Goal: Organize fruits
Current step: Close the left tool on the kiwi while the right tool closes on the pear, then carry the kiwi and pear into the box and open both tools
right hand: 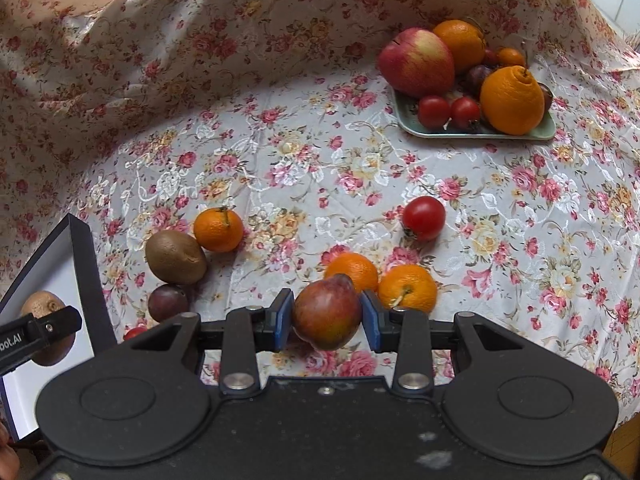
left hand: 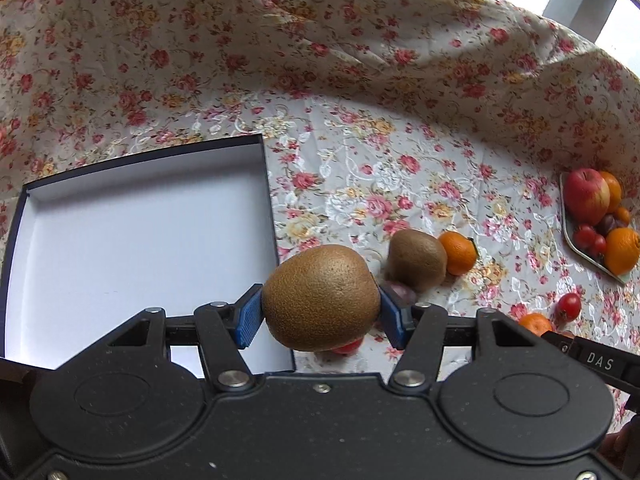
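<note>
Left tongs (left hand: 320,312), "DAS" alongside

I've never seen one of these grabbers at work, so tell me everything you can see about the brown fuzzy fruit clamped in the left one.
The kiwi is a plump, egg-shaped fruit with dull brown, finely speckled skin, whole and uncut. The left gripper holds it off the cloth, its blue ribbed pads pressing on opposite sides; nothing else appears to touch it. It hangs over the right edge of the open white-lined box. From the right wrist view, it shows against the box's white inside.
</note>
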A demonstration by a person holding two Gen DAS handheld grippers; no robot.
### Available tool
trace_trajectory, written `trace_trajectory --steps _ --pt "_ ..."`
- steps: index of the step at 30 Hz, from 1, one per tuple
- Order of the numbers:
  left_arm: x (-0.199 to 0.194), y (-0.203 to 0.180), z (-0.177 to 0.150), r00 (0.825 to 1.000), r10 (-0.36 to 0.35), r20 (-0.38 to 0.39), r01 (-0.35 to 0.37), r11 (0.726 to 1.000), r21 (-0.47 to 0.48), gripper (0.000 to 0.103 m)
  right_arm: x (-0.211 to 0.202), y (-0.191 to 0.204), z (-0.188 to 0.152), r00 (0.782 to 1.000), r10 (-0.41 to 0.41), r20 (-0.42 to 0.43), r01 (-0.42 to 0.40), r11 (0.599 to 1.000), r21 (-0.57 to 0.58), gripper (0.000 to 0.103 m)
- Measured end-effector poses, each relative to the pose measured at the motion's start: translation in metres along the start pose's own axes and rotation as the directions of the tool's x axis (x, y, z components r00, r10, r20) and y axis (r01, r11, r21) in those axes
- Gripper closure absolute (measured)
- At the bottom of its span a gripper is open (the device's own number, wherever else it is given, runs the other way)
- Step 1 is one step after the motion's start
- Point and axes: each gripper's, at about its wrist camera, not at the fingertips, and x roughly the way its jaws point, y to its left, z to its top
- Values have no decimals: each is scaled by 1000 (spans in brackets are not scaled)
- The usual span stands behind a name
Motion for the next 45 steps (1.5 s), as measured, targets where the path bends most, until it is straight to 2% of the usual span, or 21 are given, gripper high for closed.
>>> trace_trajectory --steps 2,7,12,17,22,29,32,38,45 --pt "0 18 4 1000 23 2 -23 999 -43 40 0 20 -2 1000 19 13 -19 999 -29 64" --pt "-2 65 8 991 133 20 -129 984 -123 40 1 77 -9 995 79 57 -71 990 -124 64" --pt "2 106 6 981 194 1 -191 966 -177 40 1 139 -27 984 143 109 -110 958 -265 64" --pt "10 140 2 972 231 -42 -234 949 -211 40 5 184 -46 968 240 78 -197 912 -359 64" --pt "13 167 -4 967 247 -69 -256 935 -246 40 16 217 -66 962 271 34 -230 869 -438 64" --pt "16 194 -12 962 257 -93 -274 916 -293 40 26 238 -83 958 287 21 -241 842 -482 64" --pt "18 201 -13 958 264 -110 -285 910 -301 40 24 240 -85 955 290 53 -233 851 -471 62" --pt "9 203 -13 951 301 -66 -306 904 -298 41 28 238 -85 962 272 36 -227 860 -456 62" --pt "15 197 -12 949 299 -96 -314 909 -272 41 29 234 -83 967 254 36 -210 864 -458 62"
